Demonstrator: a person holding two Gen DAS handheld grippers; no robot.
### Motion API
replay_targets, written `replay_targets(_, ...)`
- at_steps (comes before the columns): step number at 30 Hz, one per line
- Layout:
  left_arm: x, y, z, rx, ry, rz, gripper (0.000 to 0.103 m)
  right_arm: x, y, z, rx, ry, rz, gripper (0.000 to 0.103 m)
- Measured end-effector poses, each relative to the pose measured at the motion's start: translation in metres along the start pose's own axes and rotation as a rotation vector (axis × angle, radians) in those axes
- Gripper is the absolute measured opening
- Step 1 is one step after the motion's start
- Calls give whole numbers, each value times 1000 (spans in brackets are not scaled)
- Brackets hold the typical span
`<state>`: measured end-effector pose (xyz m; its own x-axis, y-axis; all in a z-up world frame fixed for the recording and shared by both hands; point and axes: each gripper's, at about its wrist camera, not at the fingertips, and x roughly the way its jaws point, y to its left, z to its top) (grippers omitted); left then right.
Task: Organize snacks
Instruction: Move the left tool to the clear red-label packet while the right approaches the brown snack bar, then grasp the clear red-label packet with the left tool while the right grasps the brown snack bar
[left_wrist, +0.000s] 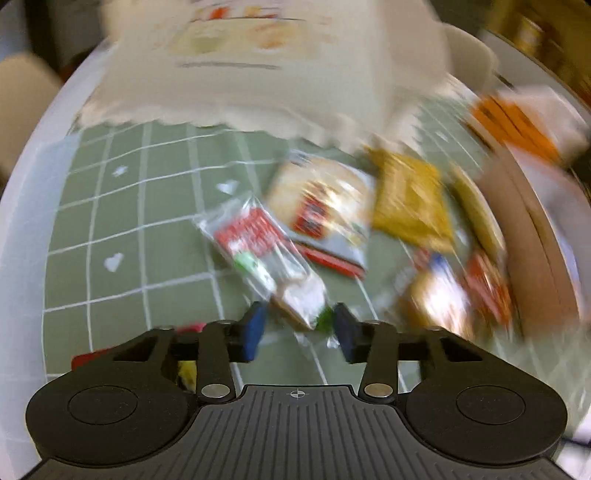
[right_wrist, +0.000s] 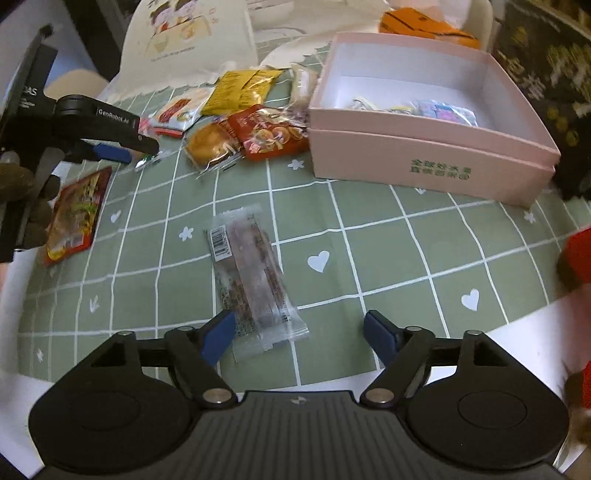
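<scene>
Right claw (right_wrist: 299, 336) gapes open over a clear snack bar packet (right_wrist: 251, 277) on the green table (right_wrist: 406, 258). Left claw (left_wrist: 299, 328), part open, straddles a red-labelled packet (left_wrist: 266, 258) without clearly pinching it. Close squarely, then lift towards the pink box (right_wrist: 424, 162).

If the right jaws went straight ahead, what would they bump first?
Probably the clear-wrapped snack bar, lying on the green checked cloth between the open right gripper's jaws. Depth is hard to judge.
</scene>
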<state>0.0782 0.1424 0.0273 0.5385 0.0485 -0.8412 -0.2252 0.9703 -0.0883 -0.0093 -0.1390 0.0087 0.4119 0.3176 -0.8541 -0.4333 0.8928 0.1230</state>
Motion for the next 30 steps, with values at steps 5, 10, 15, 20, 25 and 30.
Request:
replay_targets(5,-18,-20,-33,136,15,-76,25,5,13,-3,-55,-15,-57,86)
replay_targets(10,-26,-2,-38,-71,54,-209,23,4,18,-7,-65,-37,-80,88)
replay_targets(15,-8,45,-12,-515,26,-158,29,5,18,-9,-59,-45,-87,92)
replay_targets(20,8,40,13,-516,18,-107,31,4,16,-17,-83,-50,-74,100)
replay_targets(25,10,4,27,-295,30,-21,47,4,15,-21,-103,-56,-62,102)
replay_targets(30,13,-5,32,-290,28,-8,54,4,16,-24,-104,-74,-66,103)
